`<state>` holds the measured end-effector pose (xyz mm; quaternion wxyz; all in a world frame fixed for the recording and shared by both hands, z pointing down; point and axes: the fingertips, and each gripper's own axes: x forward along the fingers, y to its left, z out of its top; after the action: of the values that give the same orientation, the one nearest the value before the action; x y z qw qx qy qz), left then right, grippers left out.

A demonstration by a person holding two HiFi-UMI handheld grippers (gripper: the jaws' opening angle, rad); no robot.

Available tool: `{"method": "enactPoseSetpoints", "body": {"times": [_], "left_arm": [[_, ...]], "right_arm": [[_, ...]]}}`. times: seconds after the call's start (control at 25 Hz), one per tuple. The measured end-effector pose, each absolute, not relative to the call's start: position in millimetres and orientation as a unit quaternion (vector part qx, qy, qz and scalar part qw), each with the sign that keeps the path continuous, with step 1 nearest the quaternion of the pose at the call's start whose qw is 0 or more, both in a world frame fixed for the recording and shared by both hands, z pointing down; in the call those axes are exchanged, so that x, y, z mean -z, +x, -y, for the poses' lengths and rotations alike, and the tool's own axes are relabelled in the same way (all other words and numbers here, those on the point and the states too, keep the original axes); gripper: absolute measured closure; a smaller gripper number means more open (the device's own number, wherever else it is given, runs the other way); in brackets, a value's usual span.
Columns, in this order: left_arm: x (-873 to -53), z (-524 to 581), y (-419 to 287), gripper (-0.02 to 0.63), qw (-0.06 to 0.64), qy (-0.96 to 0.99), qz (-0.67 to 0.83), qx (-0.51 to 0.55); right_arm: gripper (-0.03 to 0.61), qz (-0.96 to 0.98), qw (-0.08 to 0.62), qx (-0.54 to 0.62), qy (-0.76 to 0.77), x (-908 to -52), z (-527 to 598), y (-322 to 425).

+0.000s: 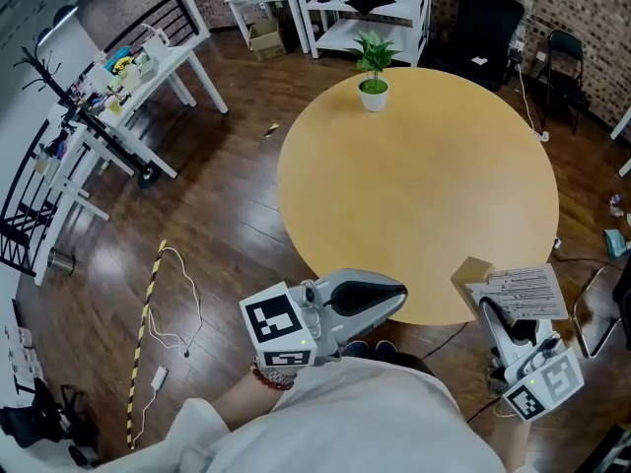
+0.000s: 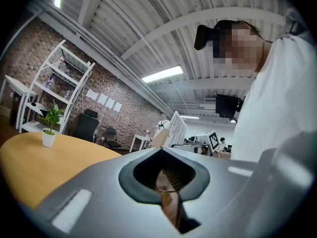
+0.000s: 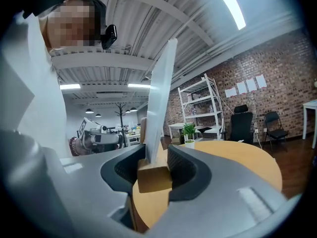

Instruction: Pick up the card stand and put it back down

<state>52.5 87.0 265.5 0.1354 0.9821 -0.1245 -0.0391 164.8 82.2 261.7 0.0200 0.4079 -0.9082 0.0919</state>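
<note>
The card stand (image 1: 473,272) is a small wooden block with a white printed card (image 1: 520,292) standing in it. It sits at the near right edge of the round wooden table (image 1: 414,185). My right gripper (image 1: 490,310) is shut on the block (image 3: 154,178), and the card (image 3: 161,98) rises upright between its jaws. Whether the block touches the tabletop I cannot tell. My left gripper (image 1: 399,294) hovers at the table's near edge, left of the stand, shut with nothing in it (image 2: 166,182).
A small potted plant (image 1: 374,72) stands at the table's far side. White desks (image 1: 148,77) and shelving (image 1: 365,8) line the room's back and left. A black chair (image 1: 483,23) stands behind the table. Cables (image 1: 182,313) lie on the dark wood floor.
</note>
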Motion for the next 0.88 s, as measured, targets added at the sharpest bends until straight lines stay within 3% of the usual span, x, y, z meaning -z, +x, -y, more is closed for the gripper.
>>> {"method": "enactPoseSetpoints", "body": {"times": [0.4, 0.88], "left_arm": [[-275, -87, 41, 0.614, 0.149, 0.978, 0.143, 0.038], [-304, -71, -51, 0.614, 0.162, 0.968, 0.192, 0.015]], "right_arm": [[0.434, 0.904, 0.018, -0.111, 0.412, -272, -81, 165], [0.434, 0.881, 0.027, -0.151, 0.447, -323, -42, 141]]}}
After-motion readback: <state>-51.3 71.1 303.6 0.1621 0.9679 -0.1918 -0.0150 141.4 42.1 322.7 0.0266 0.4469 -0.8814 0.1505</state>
